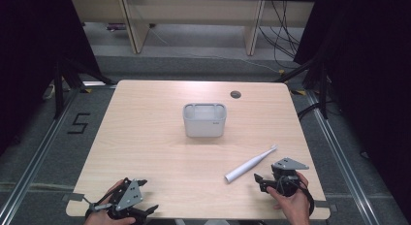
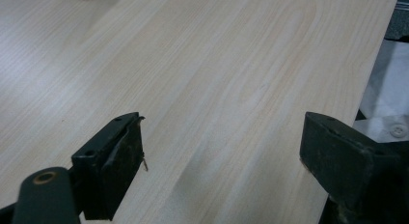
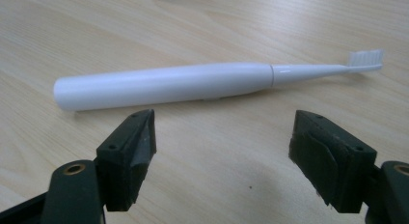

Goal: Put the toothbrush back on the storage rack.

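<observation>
A white electric toothbrush (image 1: 250, 163) lies flat on the wooden table (image 1: 160, 152), its bristle end pointing toward the far right. In the right gripper view the toothbrush (image 3: 193, 83) stretches across just beyond the jaws, handle at the left, bristles at the right. My right gripper (image 1: 261, 179) sits close to the toothbrush's handle end, open, with nothing between its jaws (image 3: 223, 151). My left gripper (image 1: 145, 213) rests at the near left corner of the table, open over bare wood (image 2: 222, 151). A grey rectangular holder (image 1: 204, 120) stands upright at the table's middle.
A round cable hole (image 1: 235, 94) sits near the far edge of the table. The near table edge runs just under both hands. Dark frame posts and cables stand on the floor left and right of the table.
</observation>
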`<state>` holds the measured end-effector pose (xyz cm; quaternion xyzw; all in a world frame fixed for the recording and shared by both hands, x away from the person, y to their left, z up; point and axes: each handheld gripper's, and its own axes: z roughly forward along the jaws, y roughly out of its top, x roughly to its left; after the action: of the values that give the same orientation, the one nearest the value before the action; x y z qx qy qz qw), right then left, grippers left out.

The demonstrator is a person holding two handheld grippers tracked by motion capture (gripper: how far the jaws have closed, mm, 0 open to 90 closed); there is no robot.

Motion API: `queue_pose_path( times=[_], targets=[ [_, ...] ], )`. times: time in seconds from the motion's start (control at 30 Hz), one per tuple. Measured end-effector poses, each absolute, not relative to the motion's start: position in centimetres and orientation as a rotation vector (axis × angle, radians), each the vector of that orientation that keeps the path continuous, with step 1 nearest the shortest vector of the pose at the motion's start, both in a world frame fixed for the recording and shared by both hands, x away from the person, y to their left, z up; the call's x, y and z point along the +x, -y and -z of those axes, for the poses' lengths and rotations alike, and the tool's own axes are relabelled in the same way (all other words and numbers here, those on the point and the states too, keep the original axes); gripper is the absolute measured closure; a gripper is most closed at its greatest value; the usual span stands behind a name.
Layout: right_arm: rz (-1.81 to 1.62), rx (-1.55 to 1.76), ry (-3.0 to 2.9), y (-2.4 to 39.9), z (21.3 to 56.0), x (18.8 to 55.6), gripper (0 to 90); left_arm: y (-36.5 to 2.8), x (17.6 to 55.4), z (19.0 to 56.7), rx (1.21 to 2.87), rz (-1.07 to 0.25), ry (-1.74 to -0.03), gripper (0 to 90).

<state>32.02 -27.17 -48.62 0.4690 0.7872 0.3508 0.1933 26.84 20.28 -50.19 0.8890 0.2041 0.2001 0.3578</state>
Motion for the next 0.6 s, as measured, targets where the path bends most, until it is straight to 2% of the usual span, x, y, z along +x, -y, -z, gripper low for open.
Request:
queue_pose_path(
  times=[0.37,0.6],
  targets=[
    [-1.029,1.326,-2.191,25.9,48.0,32.0,26.8,-20.3,26.9,50.3,2.283,-0.508,-0.523,14.8],
    [-1.082,1.257,-2.216,24.4,47.5,32.6,36.0,-20.3,26.9,50.3,2.293,-0.485,-0.526,14.8]
  ],
)
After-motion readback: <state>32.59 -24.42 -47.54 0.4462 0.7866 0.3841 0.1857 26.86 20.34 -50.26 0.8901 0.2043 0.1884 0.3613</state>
